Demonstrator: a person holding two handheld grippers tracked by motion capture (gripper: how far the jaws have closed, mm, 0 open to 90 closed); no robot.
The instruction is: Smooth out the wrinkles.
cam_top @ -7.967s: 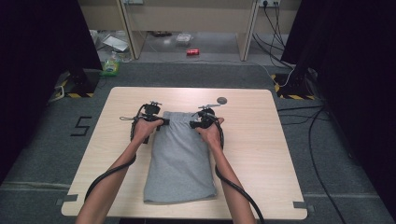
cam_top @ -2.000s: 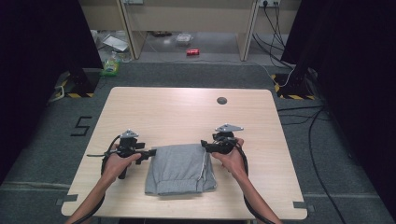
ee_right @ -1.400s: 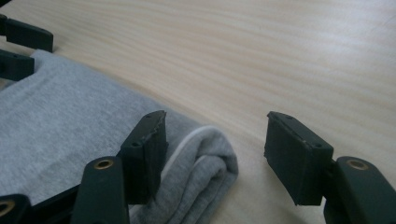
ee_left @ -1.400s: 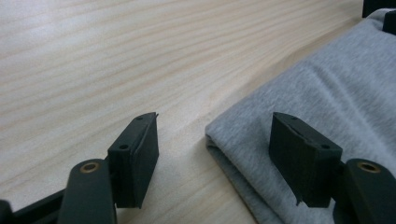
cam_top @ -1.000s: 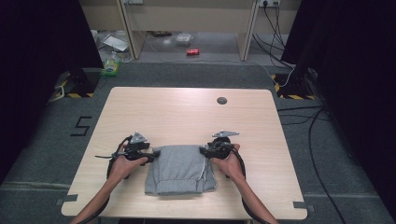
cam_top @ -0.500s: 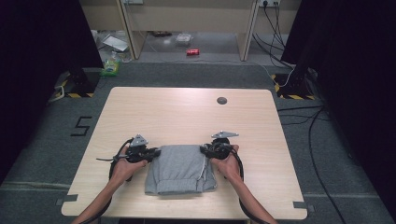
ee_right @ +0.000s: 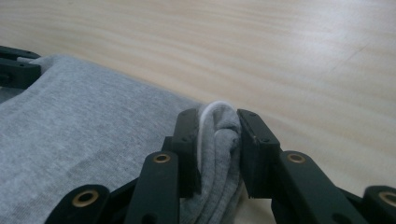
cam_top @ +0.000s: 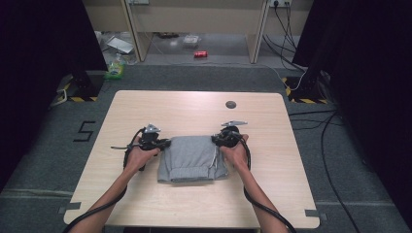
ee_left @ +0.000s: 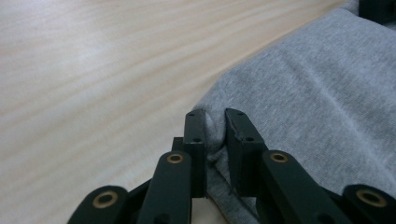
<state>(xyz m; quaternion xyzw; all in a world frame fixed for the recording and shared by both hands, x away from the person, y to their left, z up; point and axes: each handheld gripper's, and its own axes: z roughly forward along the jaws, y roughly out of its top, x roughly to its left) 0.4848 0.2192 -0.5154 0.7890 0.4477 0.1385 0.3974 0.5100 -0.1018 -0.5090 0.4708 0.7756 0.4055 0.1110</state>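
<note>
A grey garment (cam_top: 194,158), folded into a rough square, lies on the near half of the wooden table (cam_top: 194,107). My left gripper (cam_top: 163,144) is at its far left corner. In the left gripper view the gripper (ee_left: 215,114) is shut on a pinch of the grey cloth (ee_left: 327,84). My right gripper (cam_top: 217,138) is at the far right corner. Its jaws have just been closing, and in the right gripper view the gripper (ee_right: 219,114) is clamped on a thick bunch of cloth (ee_right: 70,130) with a white drawstring (ee_right: 203,126) in it.
A small dark round spot (cam_top: 231,104) marks the table's far side. Bare wood surrounds the garment on every side. On the floor beyond the table lie a red can (cam_top: 200,54) and a green bottle (cam_top: 115,70). Cables (cam_top: 330,145) run along the right.
Both grippers closed on the garment's far corners and moved a little away from the person, and the folded garment slid that way with them.
</note>
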